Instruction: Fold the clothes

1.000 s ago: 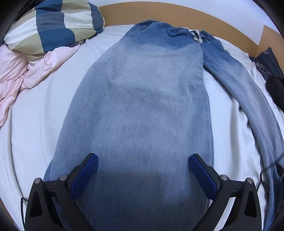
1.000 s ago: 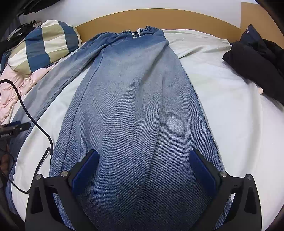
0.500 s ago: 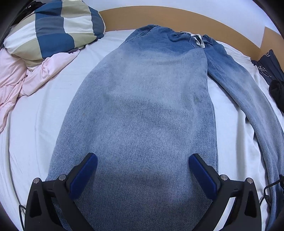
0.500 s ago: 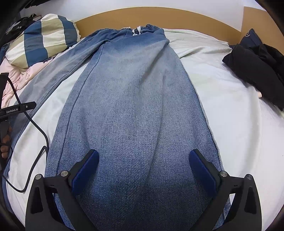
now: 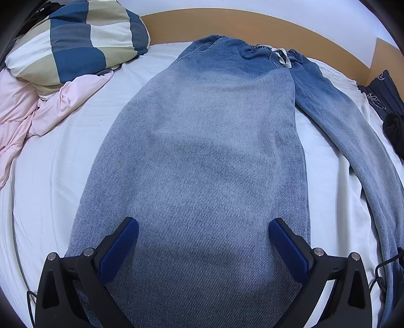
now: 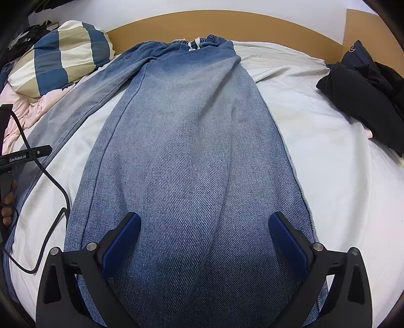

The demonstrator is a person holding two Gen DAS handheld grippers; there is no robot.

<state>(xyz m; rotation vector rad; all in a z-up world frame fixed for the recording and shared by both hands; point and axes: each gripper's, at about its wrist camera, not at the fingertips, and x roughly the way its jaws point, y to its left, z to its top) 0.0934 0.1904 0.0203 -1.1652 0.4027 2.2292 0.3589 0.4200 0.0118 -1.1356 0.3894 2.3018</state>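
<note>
A pair of faded blue jeans (image 5: 202, 151) lies flat on the white bed, waistband toward the headboard, legs spread apart. My left gripper (image 5: 203, 227) is open and empty over the lower part of the left leg. My right gripper (image 6: 203, 222) is open and empty over the lower part of the right leg (image 6: 197, 156). The other leg runs off to the right in the left wrist view (image 5: 353, 141) and to the left in the right wrist view (image 6: 75, 108). The leg hems are hidden below both views.
A blue, white and beige checked pillow (image 5: 73, 43) and a pink blanket (image 5: 22, 113) lie at the far left. Dark clothes (image 6: 366, 93) are piled at the right. A wooden headboard (image 6: 227, 22) closes the far end. A black cable (image 6: 45, 176) trails at the left.
Both grippers have drawn back slightly from the headboard along the legs and stay open. The jeans have not moved.
</note>
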